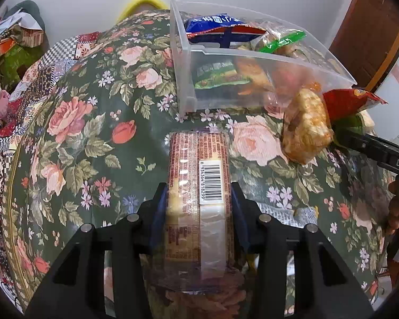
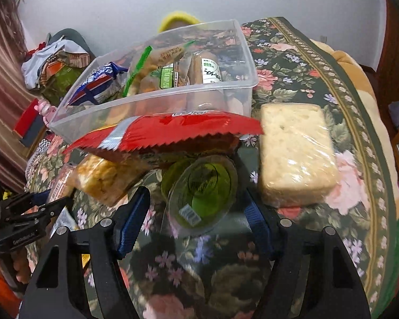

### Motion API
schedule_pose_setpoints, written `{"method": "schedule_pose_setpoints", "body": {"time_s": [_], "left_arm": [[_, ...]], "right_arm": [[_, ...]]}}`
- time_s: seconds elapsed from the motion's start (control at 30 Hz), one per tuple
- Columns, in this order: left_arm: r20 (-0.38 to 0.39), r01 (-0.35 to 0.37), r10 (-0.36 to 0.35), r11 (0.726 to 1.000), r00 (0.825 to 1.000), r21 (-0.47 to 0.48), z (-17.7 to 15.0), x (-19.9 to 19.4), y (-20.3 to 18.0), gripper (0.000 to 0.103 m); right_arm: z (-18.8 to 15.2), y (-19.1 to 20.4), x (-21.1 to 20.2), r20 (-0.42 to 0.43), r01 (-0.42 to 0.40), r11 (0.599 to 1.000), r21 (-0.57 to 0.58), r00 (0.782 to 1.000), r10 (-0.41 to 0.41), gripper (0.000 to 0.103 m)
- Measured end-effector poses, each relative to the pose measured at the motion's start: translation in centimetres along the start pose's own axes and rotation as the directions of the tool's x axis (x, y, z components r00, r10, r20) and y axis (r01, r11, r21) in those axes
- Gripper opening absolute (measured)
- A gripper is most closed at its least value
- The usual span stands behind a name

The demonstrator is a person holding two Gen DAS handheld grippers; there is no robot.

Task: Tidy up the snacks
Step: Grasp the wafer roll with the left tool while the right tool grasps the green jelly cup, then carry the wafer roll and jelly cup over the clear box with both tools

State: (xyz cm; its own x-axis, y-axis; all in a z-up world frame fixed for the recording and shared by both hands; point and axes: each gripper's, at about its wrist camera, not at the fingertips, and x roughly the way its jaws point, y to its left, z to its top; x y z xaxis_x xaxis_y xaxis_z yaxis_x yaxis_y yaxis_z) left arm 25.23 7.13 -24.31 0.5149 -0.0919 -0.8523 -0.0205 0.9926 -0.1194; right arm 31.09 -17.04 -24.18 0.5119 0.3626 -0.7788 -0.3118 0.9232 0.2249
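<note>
1. Partly done, by my reading: the clear bin (image 2: 157,98) already holds several snacks, a blue packet (image 2: 98,85), a green-striped bag (image 2: 138,71) and wrapped rolls (image 2: 207,69) among them.
2. Left of the bin's front wall, the left hand-held gripper (image 1: 199,199) is pinching a barcoded snack pack (image 1: 199,175) on edge, near the bin but not yet in it.
3. Just in front of the bin lie an orange-crumbed cake (image 2: 106,178) and a red packet (image 2: 170,130), both still out.
4. Below the red packet, the right hand-held gripper (image 2: 196,210) stands spread around a green jelly cup (image 2: 199,191); I cannot tell whether the pads touch it.
5. Right of the bin sits a pale wrapped rice cake (image 2: 295,151), also waiting.
6. The surface (image 2: 306,79) wears a dark green floral cloth; behind the bin are a white wall (image 2: 93,5) and a yellow object (image 2: 178,18), with heaped clutter (image 2: 55,61) to its left.
</note>
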Motion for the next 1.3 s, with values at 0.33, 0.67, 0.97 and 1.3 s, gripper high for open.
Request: {"method": "schedule_pose_setpoints", "body": {"time_s": [0.33,0.67,0.97,1.3], "left_arm": [[0.034,-0.007,0.007,1.000,0.999,0.002,0.2,-0.3,-0.1,0.045],[0.075,-0.010,0.009,1.000,0.997,0.010,-0.5,-3.6,-0.5,0.045],[0.110,-0.009,0.006,1.000,0.994,0.030,-1.0,-6.8,-1.9,0.045],[0.154,0.014,-0.021,0.999,0.988,0.046,-0.4,-9.3,-3.6,0.045]], "right_arm": [[-0.4,0.5,-0.3,0.027,0.031,0.999,-0.015,0.999,-0.031,0.056],[-1.7,0.0,-2.2,0.019,0.021,1.000,0.006,1.000,-0.021,0.056],[-3.1,-1.5,-4.9,0.020,0.017,0.999,0.033,1.000,-0.018,0.056],[-2.8,-2.2,-7.9,0.078,0.048,0.999,0.019,0.996,-0.050,0.056]]}}
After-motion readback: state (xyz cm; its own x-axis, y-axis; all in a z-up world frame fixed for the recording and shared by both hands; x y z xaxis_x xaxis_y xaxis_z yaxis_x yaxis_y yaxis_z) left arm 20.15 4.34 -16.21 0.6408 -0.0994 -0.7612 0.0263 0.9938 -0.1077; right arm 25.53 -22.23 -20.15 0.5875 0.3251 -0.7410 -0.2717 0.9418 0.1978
